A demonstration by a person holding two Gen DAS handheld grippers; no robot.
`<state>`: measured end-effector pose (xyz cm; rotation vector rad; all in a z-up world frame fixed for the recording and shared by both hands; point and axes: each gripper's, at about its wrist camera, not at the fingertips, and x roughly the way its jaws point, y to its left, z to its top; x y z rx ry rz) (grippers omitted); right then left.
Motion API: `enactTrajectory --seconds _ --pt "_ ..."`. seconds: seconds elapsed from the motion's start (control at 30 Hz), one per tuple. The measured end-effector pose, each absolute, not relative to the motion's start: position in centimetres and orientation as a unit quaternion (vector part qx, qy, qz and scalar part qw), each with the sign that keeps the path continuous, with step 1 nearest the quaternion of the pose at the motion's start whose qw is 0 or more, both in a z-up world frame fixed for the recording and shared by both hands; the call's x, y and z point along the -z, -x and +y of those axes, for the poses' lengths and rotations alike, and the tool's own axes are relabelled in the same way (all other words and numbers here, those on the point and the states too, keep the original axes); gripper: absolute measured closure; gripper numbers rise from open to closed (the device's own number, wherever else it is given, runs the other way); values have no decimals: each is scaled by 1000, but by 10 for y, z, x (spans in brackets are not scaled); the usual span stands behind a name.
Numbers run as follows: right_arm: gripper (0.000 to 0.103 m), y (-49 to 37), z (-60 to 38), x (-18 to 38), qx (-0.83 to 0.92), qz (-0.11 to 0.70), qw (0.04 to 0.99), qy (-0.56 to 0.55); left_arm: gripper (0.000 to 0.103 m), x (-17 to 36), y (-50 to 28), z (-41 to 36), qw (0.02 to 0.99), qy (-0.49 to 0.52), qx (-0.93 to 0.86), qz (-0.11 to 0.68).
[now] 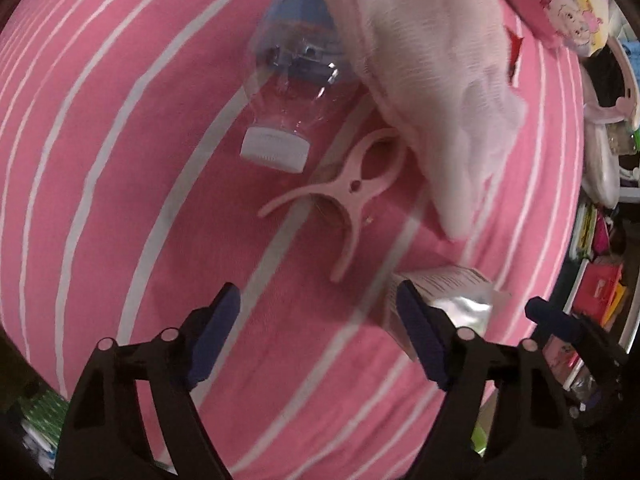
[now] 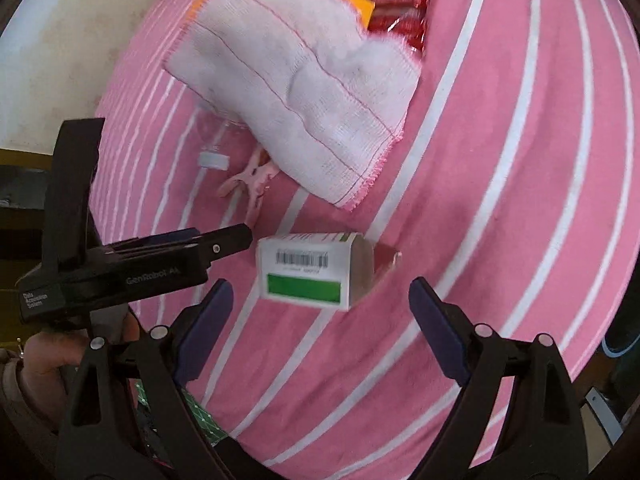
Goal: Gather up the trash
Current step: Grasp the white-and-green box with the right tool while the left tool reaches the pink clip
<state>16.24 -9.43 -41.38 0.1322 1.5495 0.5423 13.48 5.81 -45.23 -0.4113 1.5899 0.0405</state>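
- Pink striped bed cover (image 2: 500,200) carries all items; trash lies scattered, so I approach from above.
- My right tool (image 2: 320,324) is spread, nothing between its pads; the box (image 2: 308,272) lies on its side just ahead, flap open, likely the next pick.
- My left tool (image 1: 320,336) is spread too, empty, with the box (image 1: 448,292) beside its right pad.
- The bottle (image 1: 292,92) lies capped, partly under the cloth (image 2: 296,80); the clip (image 1: 344,196) rests beside it.
- A red wrapper (image 2: 400,4) lies beyond the cloth.

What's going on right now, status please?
Both grippers, left and right, open, empty. Small box lies ahead of right jaws, untouched. White cloth covers part of bottle.
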Motion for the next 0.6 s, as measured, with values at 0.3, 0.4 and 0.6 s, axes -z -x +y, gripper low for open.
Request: enactTrajectory --seconds 0.3,0.4,0.6 --pt "36 -175 -71 452 -277 714 639 -76 30 471 -165 52 689 171 2 704" --pt "38 -176 -66 460 -285 716 633 -80 41 471 -174 44 695 155 -3 702" --pt "61 -173 -70 453 -294 705 640 -89 91 466 -178 32 698 133 -1 704"
